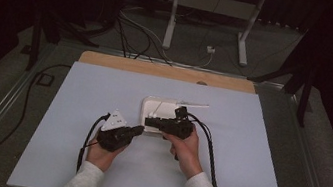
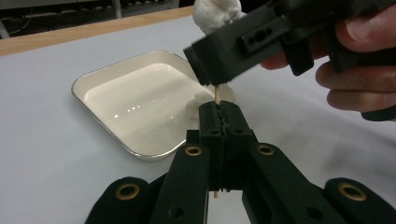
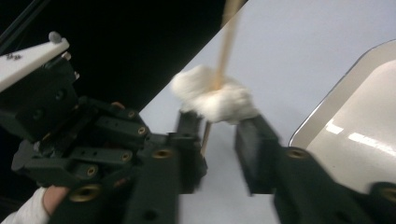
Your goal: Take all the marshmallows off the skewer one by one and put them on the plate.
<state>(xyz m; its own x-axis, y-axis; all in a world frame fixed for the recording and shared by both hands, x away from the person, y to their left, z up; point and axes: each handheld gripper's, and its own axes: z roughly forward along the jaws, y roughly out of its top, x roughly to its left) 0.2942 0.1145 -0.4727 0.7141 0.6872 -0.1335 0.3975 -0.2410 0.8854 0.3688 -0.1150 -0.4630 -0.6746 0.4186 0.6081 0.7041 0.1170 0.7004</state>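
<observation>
A pale blue sheet covers the table, with a strip of bare wood along its far edge. Near the middle of the sheet, a little toward the far edge, lies a shallow white tray with a raised rim; a small white lump rests against its near wall. Both hands work just at the tray's near edge.

The left gripper has its jaws closed on a thin wooden skewer, pinching it low so the stick rises upright from between them. Threaded on the skewer is a white, fluffy lump, a marshmallow by the look of it, sitting above the left jaws. The right gripper stands open, one jaw on either side of the skewer just below the lump, and appears placed to push or pull it along the stick.

The lump looks very light, soft and probably tacky, so it would squash or tear under a hard squeeze; pressing against its underside or holding it gently across its widest part seems safest. The skewer is light and stiff along its length but slender enough to snap if bent, so it is best gripped low and firmly, as the left jaws do.
</observation>
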